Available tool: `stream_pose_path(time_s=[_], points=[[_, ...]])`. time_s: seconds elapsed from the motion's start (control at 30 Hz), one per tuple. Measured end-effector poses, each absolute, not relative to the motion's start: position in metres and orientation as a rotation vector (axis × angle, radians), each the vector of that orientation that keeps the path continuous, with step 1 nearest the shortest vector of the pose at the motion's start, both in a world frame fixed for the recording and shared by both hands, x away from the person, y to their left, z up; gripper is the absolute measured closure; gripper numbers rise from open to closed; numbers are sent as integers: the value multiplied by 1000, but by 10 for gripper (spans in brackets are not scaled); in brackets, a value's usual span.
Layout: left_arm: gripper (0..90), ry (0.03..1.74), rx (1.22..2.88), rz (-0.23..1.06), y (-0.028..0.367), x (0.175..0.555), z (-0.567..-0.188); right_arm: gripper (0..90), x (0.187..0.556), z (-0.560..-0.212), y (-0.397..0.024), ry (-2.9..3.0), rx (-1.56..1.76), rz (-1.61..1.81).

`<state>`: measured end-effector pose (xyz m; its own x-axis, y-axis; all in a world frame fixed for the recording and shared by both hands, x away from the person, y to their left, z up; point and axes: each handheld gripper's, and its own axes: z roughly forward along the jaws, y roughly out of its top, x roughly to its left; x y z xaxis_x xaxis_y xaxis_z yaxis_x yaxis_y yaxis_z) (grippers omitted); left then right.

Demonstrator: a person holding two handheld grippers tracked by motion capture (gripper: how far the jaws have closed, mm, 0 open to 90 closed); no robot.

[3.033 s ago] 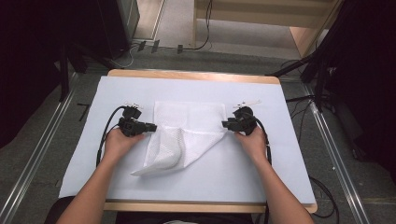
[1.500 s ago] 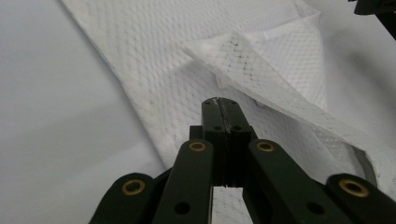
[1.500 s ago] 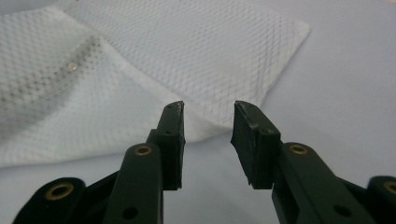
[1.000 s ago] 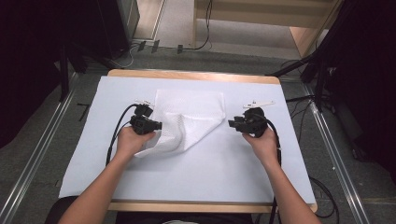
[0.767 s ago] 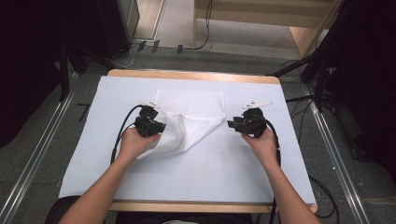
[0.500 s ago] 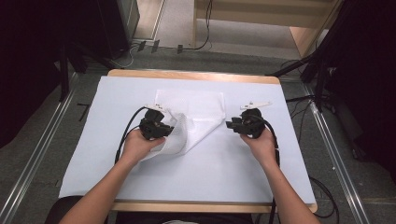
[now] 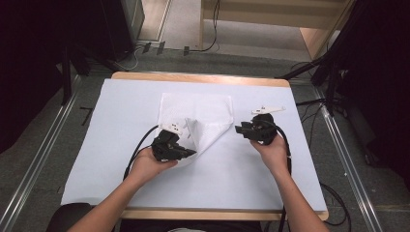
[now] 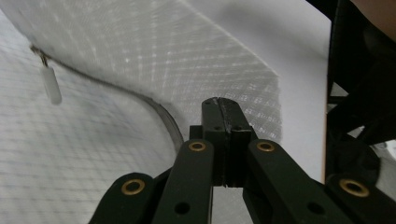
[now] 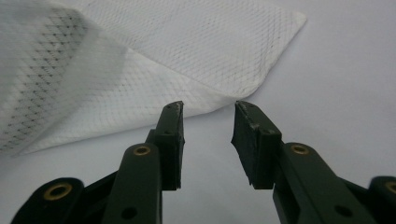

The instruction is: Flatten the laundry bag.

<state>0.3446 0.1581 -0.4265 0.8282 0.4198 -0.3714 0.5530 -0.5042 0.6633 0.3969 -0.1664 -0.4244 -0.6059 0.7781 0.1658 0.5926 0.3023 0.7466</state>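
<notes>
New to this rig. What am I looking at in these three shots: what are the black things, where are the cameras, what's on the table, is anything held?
No robot here: a person holds a pair of black handheld tongs in each hand. The high view looks down from above the person's side of the table, which is covered by a pale sheet. Each of the other two pictures comes from a camera riding on one of the tongs, looking along its two black jaws.

On the sheet lies a white mesh bag with a zipper; its white pull tab hangs in the left gripper view.

The left tongs are shut, seemingly pinching the bag's near corner, which is lifted and folded over. The right tongs are open, empty, pointing at the bag's other corner without touching it.
</notes>
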Motion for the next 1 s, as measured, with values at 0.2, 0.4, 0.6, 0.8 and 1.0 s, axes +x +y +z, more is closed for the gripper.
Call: stream_pose_path(time_s=[0.2, 0.4, 0.6, 0.8, 1.0], points=[[900, 708, 2194, -245, 155, 330, -439, 652, 388, -422, -171, 2329, 1265, 1202], [900, 732, 2206, -263, 155, 325, -447, 654, 383, -419, -176, 2314, 1264, 1200], [900, 765, 2189, -238, 161, 330, -445, 657, 384, -421, -180, 2307, 1293, 1200], [878, 826, 2169, -175, 176, 336, -437, 662, 385, -428, -174, 2344, 1290, 1201], [780, 920, 2165, -127, 198, 346, -435, 647, 381, -438, -165, 2378, 1276, 1187]])
